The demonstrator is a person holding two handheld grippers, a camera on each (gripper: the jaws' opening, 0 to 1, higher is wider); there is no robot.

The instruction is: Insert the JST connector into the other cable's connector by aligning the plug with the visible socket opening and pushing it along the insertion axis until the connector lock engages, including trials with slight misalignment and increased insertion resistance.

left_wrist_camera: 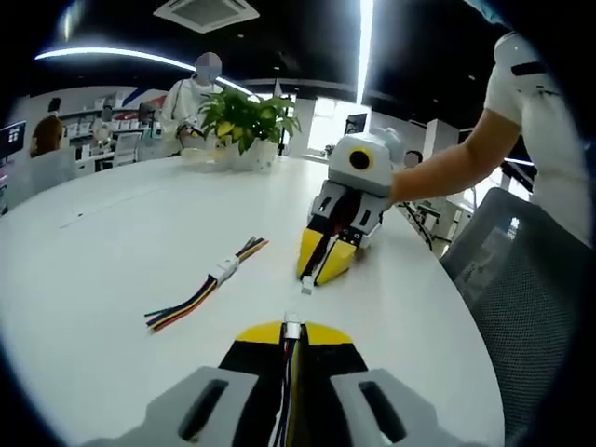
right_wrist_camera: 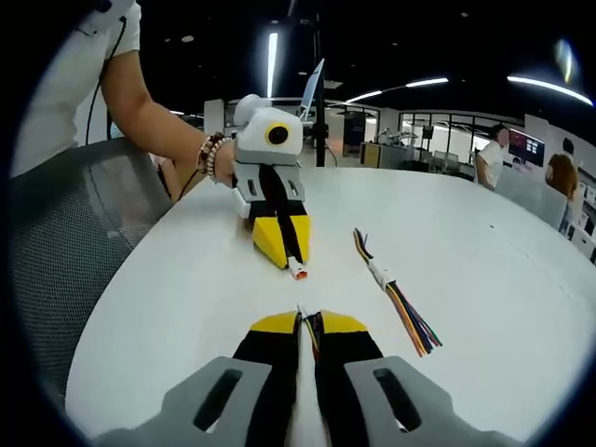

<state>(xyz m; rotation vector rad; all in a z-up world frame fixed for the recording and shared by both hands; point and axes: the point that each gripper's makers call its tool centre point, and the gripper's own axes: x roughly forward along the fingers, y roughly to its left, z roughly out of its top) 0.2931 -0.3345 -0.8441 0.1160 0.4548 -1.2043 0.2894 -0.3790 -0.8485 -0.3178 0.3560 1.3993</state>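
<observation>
My left gripper (left_wrist_camera: 291, 330) is shut on a cable, and its white connector (left_wrist_camera: 292, 327) pokes out past the yellow jaw tips. Facing it is my right gripper (left_wrist_camera: 315, 277), shut on the other cable, with a small white connector (left_wrist_camera: 305, 285) at its tips. A short gap separates the two connectors above the white table (left_wrist_camera: 112, 242). In the right gripper view, my right gripper (right_wrist_camera: 307, 319) holds thin wires ending in a tiny plug (right_wrist_camera: 301, 308). The left gripper (right_wrist_camera: 290, 262) points back at it with its connector (right_wrist_camera: 297, 271).
A spare pair of joined cables with coloured wires (left_wrist_camera: 212, 281) (right_wrist_camera: 391, 284) lies on the table beside the grippers. A potted plant (left_wrist_camera: 244, 119) stands at the far edge, with people seated beyond. A grey mesh chair (left_wrist_camera: 531, 279) (right_wrist_camera: 65, 242) sits next to the table edge.
</observation>
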